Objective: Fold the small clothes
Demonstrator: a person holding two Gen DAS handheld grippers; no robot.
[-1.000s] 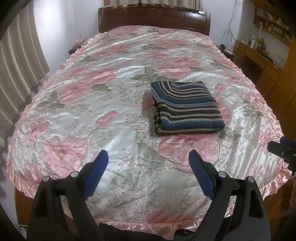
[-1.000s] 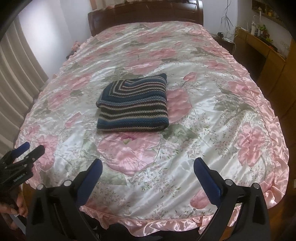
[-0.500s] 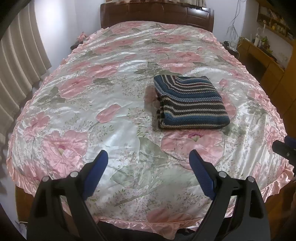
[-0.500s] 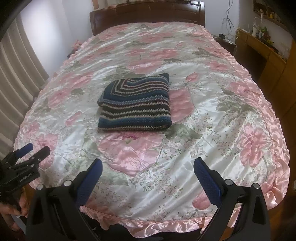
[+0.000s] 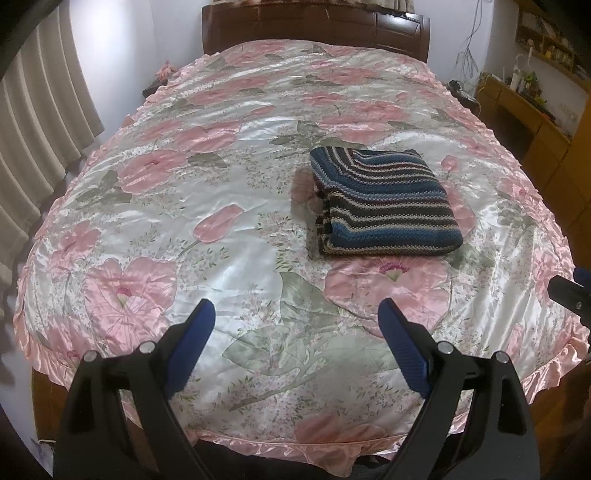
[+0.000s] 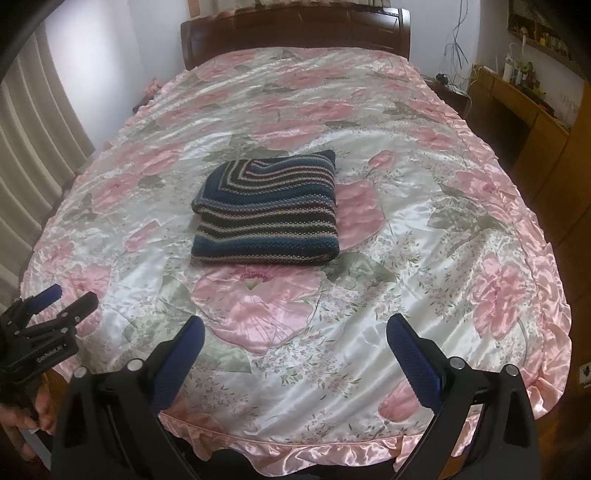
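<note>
A striped knit garment in blue, black and cream lies folded into a neat rectangle on the bed, right of centre in the left wrist view. The same striped garment sits just left of centre in the right wrist view. My left gripper hangs open over the near end of the bed, well short of the garment, with nothing between its fingers. My right gripper is open and empty too, also back from the garment. The left gripper shows at the lower left of the right wrist view, held by a hand.
A pink floral satin bedspread covers the bed, with a ruffled edge close below the grippers. A dark wooden headboard stands at the far end. Curtains hang on the left; a wooden desk with clutter stands on the right.
Both grippers have drawn back and risen slightly from the bed, so the garment looks a little farther off. Both stay open. The garment has not moved.
</note>
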